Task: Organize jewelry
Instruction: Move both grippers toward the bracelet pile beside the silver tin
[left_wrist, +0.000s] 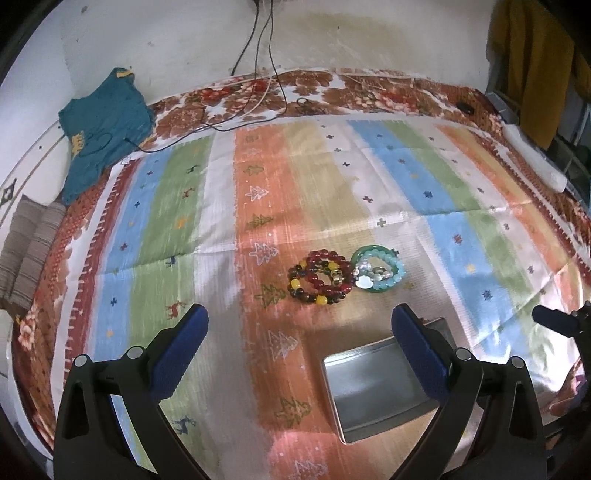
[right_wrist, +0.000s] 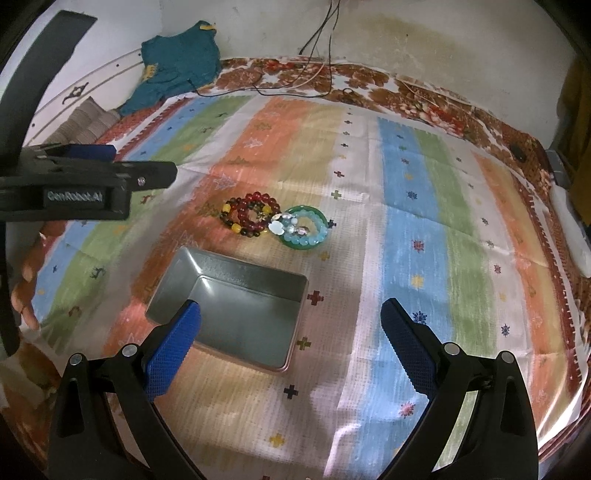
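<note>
A pile of dark red and yellow bead bracelets (left_wrist: 320, 277) (right_wrist: 249, 215) lies on the striped cloth, touching a green bangle with light blue beads and a white charm (left_wrist: 378, 269) (right_wrist: 303, 229). An empty grey metal tin (left_wrist: 376, 391) (right_wrist: 236, 302) sits nearer, just in front of the jewelry. My left gripper (left_wrist: 301, 325) is open, hovering short of the bracelets, its right finger over the tin. My right gripper (right_wrist: 291, 314) is open too, above the tin's near right corner. The left gripper's body (right_wrist: 85, 184) shows at the left of the right wrist view.
The striped cloth (left_wrist: 443, 192) covers a bed with a floral blanket (left_wrist: 332, 88) along the far edge. A teal garment (left_wrist: 103, 129) lies at the far left, black cables (left_wrist: 258, 55) hang down the wall, and a white object (left_wrist: 535, 158) rests at the right edge. A hand (right_wrist: 26, 280) holds the left gripper.
</note>
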